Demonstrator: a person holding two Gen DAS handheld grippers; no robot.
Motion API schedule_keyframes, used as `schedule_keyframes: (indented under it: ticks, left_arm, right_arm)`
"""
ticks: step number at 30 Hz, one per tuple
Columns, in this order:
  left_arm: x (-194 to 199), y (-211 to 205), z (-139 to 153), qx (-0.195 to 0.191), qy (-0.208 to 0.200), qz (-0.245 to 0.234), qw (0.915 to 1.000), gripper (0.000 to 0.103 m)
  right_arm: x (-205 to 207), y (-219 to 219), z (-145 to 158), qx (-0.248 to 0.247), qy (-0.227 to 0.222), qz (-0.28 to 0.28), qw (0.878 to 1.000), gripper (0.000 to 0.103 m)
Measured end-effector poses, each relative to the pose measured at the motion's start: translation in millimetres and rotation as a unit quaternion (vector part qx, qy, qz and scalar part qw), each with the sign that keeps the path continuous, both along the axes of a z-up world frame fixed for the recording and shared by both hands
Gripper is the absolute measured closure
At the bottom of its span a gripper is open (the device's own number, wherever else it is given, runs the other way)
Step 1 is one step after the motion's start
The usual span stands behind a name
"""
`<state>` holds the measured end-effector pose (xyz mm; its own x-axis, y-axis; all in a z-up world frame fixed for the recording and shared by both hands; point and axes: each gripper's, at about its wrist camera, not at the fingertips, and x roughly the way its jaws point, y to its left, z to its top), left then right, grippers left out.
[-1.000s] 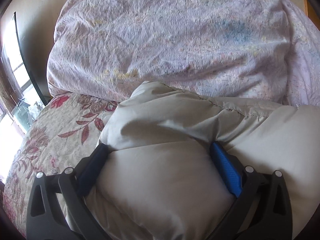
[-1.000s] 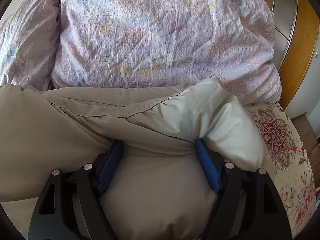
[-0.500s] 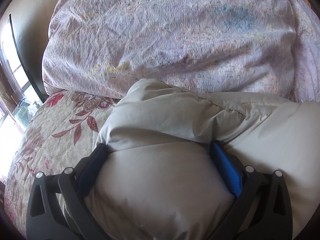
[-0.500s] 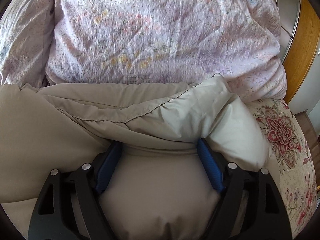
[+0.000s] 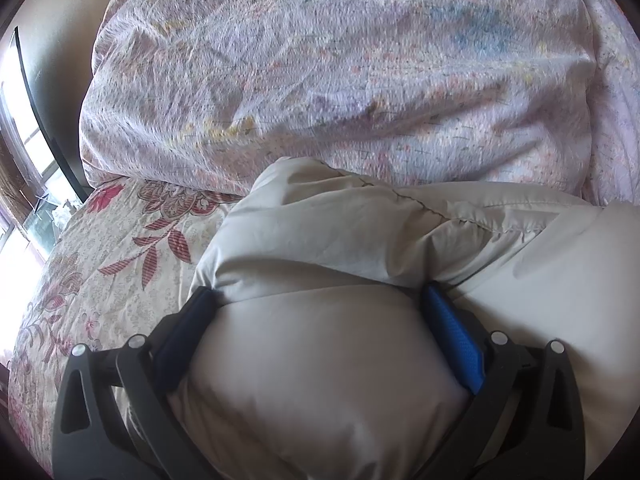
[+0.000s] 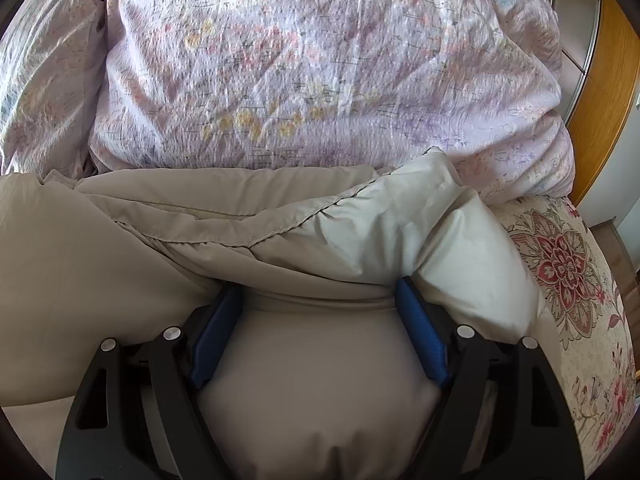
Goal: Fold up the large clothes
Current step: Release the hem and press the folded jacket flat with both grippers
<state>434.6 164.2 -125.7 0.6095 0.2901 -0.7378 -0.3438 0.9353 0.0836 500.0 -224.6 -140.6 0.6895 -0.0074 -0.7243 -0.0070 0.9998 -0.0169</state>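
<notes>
Both claws were doing the same job here. The left gripper (image 5: 320, 304) had its blue pads (image 5: 452, 332) spread wide but squeezing a fat bulge of the beige puffy jacket (image 5: 328, 360), which filled the lower middle of that frame. The right gripper (image 6: 316, 300) was the mirror of it, jaws wide apart and clamped on another thick roll of the same jacket (image 6: 312, 380) at the bottom center of its view. The jacket lay across the flowery bedsheet (image 5: 112, 264), its far edge butted up against the big lilac duvet (image 5: 340, 72) that took up the whole top half of both frames.

My read: this looked like carrying a folded edge forward. To do it well, I'd have kept both claws level and moving together so the stitched seam (image 6: 280, 232) stayed straight, and set the edge down short of the duvet rather than shoving into it. Puffy filling springs back, so pressing down before letting go would've helped.
</notes>
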Motion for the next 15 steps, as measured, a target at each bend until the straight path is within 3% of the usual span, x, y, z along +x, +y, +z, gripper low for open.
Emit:
schedule_keyframes:
  ticks: [10, 15]
  left_arm:
    - [-14.9, -7.0, 12.1, 0.021, -0.008, 0.001, 0.9998, 0.002]
    - [-33.9, 0.2, 43.4, 0.013, -0.056, 0.0, 0.9983, 0.002]
  right_arm:
    - [-9.9, -2.0, 12.6, -0.003, -0.011, 0.0, 1.0, 0.026]
    - [-18.9, -26.7, 49.1, -0.009, -0.068, -0.02, 0.997, 0.027]
